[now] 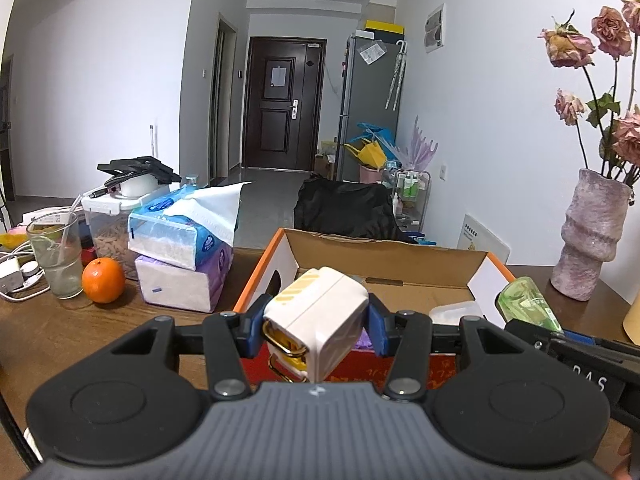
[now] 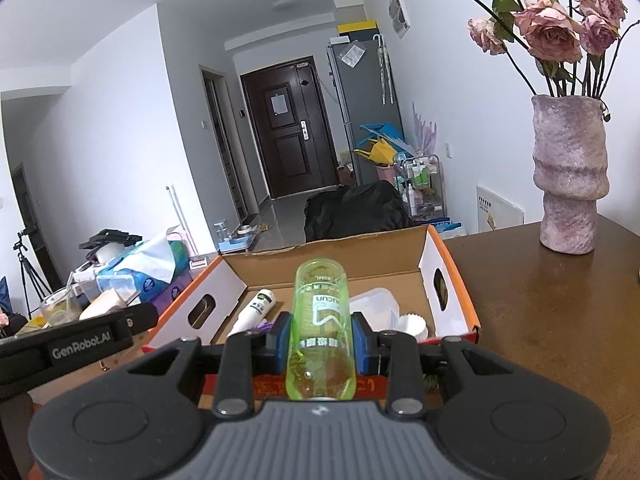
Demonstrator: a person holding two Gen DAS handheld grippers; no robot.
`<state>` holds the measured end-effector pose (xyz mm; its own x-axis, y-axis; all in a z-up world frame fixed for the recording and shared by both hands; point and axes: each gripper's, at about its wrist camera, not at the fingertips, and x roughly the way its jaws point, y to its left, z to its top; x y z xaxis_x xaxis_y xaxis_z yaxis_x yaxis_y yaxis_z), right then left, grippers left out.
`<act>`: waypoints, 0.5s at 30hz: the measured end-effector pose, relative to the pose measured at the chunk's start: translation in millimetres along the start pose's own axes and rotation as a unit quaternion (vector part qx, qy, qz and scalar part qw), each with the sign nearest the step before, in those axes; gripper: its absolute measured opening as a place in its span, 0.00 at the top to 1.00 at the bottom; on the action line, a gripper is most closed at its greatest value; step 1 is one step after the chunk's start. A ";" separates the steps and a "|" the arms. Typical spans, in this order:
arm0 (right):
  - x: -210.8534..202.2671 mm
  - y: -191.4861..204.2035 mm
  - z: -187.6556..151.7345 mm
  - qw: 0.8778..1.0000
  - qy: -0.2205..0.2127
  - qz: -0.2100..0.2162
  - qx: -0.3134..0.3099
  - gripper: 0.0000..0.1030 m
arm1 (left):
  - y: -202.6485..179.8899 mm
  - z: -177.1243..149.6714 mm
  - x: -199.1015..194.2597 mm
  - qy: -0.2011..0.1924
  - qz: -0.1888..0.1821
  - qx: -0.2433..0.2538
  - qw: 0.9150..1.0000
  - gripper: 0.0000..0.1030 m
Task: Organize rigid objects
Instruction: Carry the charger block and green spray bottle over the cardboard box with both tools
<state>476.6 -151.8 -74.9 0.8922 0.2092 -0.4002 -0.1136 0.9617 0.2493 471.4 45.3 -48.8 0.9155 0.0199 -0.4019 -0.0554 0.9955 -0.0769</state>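
Observation:
My left gripper [image 1: 314, 322] is shut on a white boxy charger with yellow stripes [image 1: 320, 308], held just before the near wall of an open cardboard box with orange edges [image 1: 256, 276]. My right gripper [image 2: 320, 340] is shut on a clear green bottle [image 2: 322, 320], which lies along the fingers and points into the same box [image 2: 452, 280]. Inside the box lie a white tube [image 2: 256, 308], a clear plastic tub [image 2: 376, 304] and a white paper cup liner [image 2: 412, 324]. The green bottle [image 1: 528, 304] also shows at the right of the left wrist view.
Left of the box stand stacked tissue packs [image 1: 184, 248], an orange [image 1: 103, 280], a glass with a straw [image 1: 56, 256] and a lidded food container [image 1: 108, 216]. A pink vase with dried roses [image 2: 568, 176] stands on the brown table [image 2: 540, 320] to the right.

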 end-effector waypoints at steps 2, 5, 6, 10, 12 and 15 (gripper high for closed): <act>4.5 -0.7 2.3 1.000 0.000 -0.001 0.000 0.71 | -0.5 1.9 5.6 0.002 -0.002 -0.001 1.000 0.51; 11.1 -1.6 5.7 1.000 -0.001 -0.004 0.000 0.71 | -0.4 4.3 13.0 0.003 -0.009 -0.005 1.000 0.51; 13.1 -1.8 6.6 1.000 -0.003 -0.005 0.001 0.71 | -1.0 5.2 15.4 0.003 -0.008 -0.004 1.000 0.51; 23.0 -3.1 11.5 1.000 -0.003 -0.006 0.001 0.71 | -2.9 9.0 25.0 0.002 -0.007 -0.001 1.000 0.51; 28.9 -3.4 13.5 1.000 -0.001 -0.006 0.000 0.71 | -3.5 10.5 30.2 0.002 -0.006 0.000 1.000 0.51; 36.7 -3.3 16.5 1.000 -0.001 -0.007 0.000 0.71 | -4.5 12.7 37.8 0.003 -0.005 0.001 1.000 0.51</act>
<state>517.0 -150.2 -75.9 0.8945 0.1945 -0.4025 -0.1002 0.9647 0.2435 511.4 42.7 -52.0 0.9135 0.0097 -0.4066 -0.0460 0.9958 -0.0796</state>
